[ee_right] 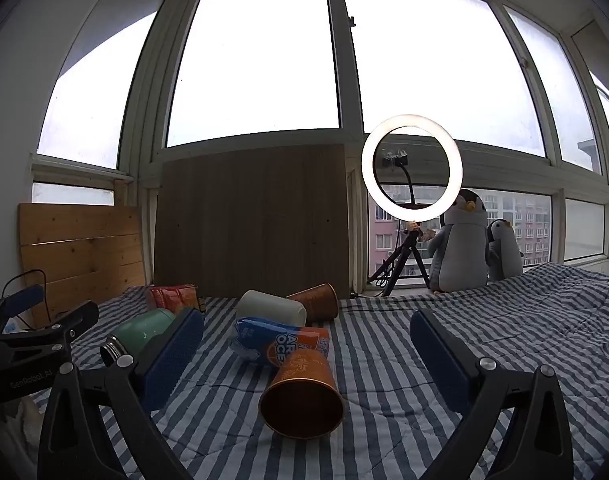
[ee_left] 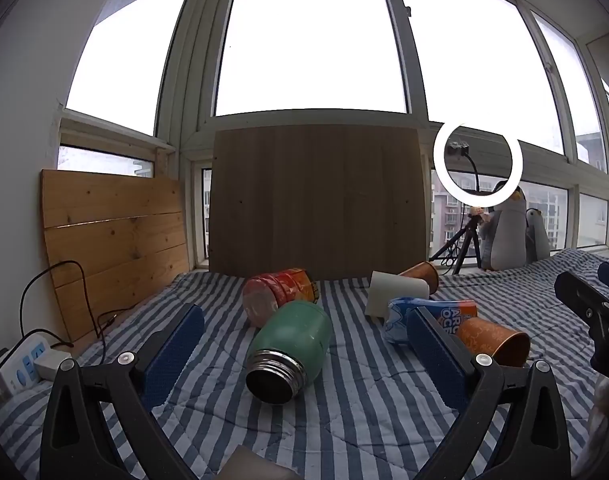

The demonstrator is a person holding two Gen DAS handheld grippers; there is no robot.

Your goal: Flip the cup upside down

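An orange paper cup [ee_right: 302,394] lies on its side on the striped bedcover, mouth toward the right wrist camera; it also shows in the left wrist view [ee_left: 494,340]. My right gripper [ee_right: 306,344] is open, its fingers on either side of this cup and a little short of it. A green flask [ee_left: 290,350] lies on its side, open mouth toward the left wrist camera. My left gripper [ee_left: 304,340] is open around it without touching. A second orange cup [ee_right: 316,300] and a white cup [ee_right: 270,306] lie further back.
A blue snack bag [ee_right: 280,340] lies just behind the near orange cup. A red-orange can [ee_left: 280,292] lies behind the flask. Wooden boards [ee_left: 312,200] lean against the window. A ring light on a tripod [ee_right: 411,168] and plush penguins [ee_right: 460,240] stand at the back right. A power strip [ee_left: 20,364] lies at the left.
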